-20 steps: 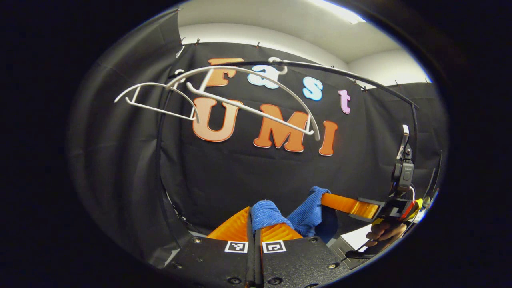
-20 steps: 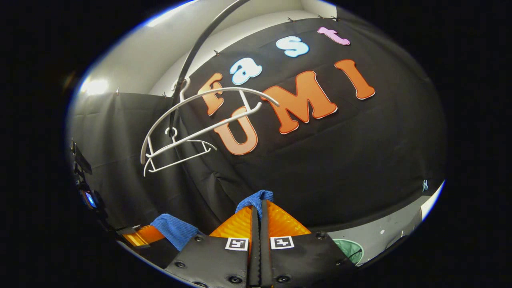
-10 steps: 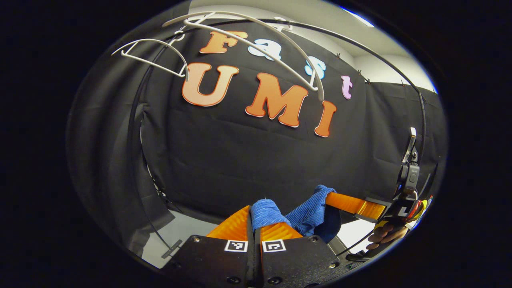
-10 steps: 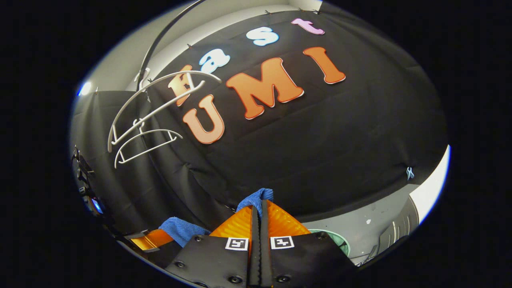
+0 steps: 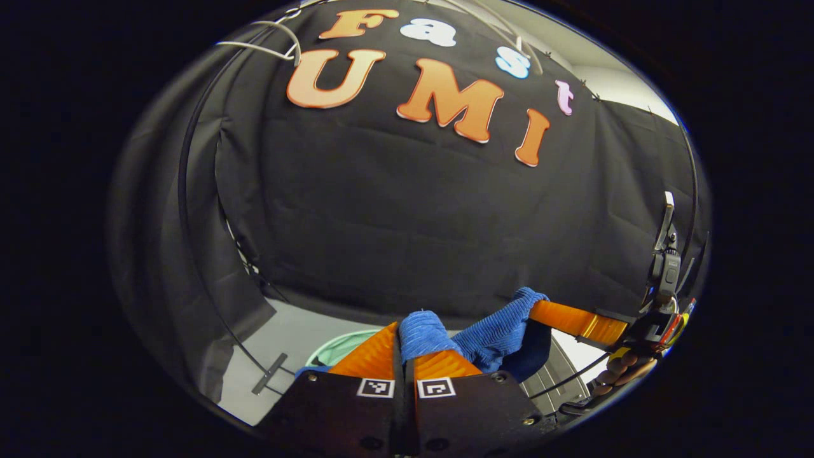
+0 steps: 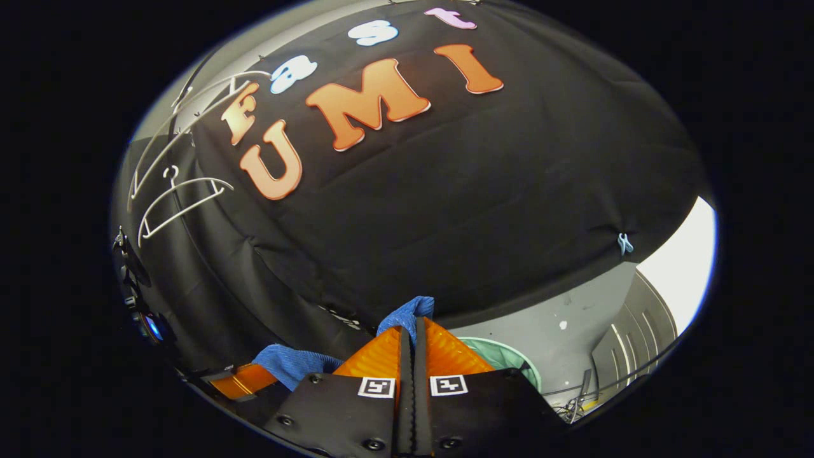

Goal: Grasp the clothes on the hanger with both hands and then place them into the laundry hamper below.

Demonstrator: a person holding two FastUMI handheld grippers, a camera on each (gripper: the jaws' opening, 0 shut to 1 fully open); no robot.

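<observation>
Between the fingers of the left gripper (image 5: 404, 346) sits a bunched fold of the blue ribbed garment (image 5: 489, 331), both fingers pressed tight on it, low in the left gripper view. From there the cloth stretches across to the right gripper (image 5: 540, 310), which shows farther off at the right of that view with a hand (image 5: 620, 367) wrapped round its handle below. Over in the right gripper view, the right gripper's own 2 fingers are clamped together with a tuft of the same blue garment poking out at their tips, and more of the cloth trails off to the lower left, where the left gripper grips it too. So the garment hangs in the air, stretched between the 2 grippers, clear of the white hangers (image 6: 181, 200) up on the curved rail at the upper left. Below, the pale green laundry hamper (image 6: 509, 359) peeks out just behind the right gripper on the grey floor (image 6: 572, 318), and its rim also shows beside the left gripper's fingers.
</observation>
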